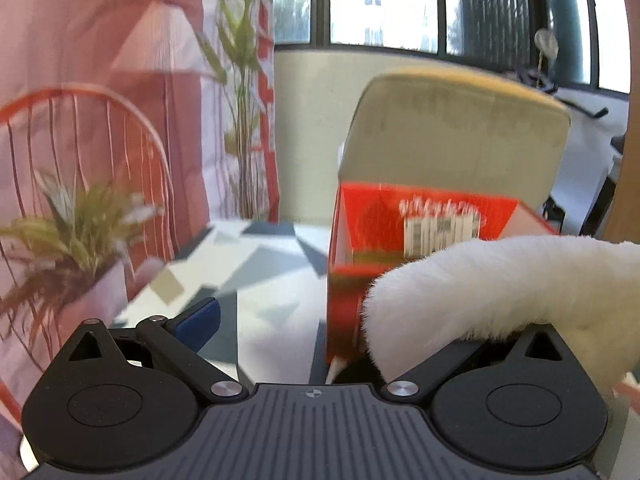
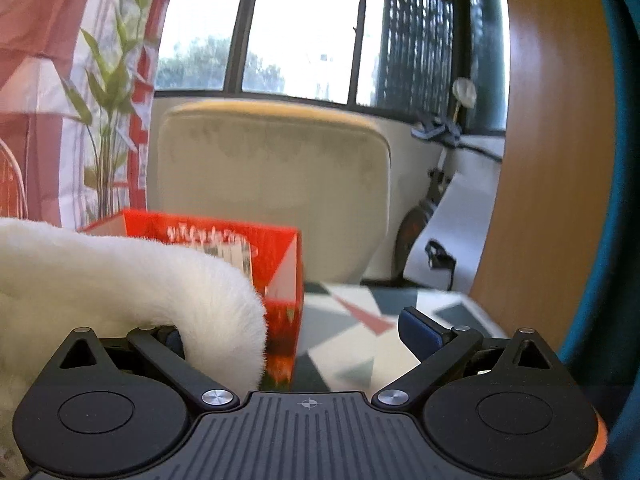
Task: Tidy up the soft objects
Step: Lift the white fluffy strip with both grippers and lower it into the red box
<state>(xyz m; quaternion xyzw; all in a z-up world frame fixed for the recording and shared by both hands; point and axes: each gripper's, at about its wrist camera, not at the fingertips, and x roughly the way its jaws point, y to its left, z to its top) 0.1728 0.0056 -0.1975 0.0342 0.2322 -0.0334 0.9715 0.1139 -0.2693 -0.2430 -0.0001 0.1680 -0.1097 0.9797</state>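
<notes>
One white plush piece [image 1: 500, 296] spans the gap between the two tools, draped over the inner finger of each so that it hangs like a furry arch in front of the red box [image 1: 404, 248]; in the left wrist view it covers the right-hand finger of the left tool [image 1: 352, 332], and in the right wrist view the same fur [image 2: 132, 288] hides the left-hand finger of the right tool [image 2: 296, 340]. Both tools stand spread wide, with the one blue pad [image 1: 200, 320] of the left and the blue pad [image 2: 420, 332] of the right bare and pinching nothing, so the plush seems carried on the fingers, not clamped, though the covered fingers cannot be checked for contact behind the fur. Holding it from both ends this way likely keeps a limp, floppy thing from sagging or folding while it travels. The box stands open-topped on the patterned table [image 1: 264, 292] just beyond the plush, its label facing the cameras, and it looks the probable container; a judgement only. Behind it sits a cream chair back [image 2: 272, 184], with a potted plant [image 1: 76, 232] at the left and windows [image 2: 304, 32] beyond. Motion blur softens the box print, so it cannot be read
</notes>
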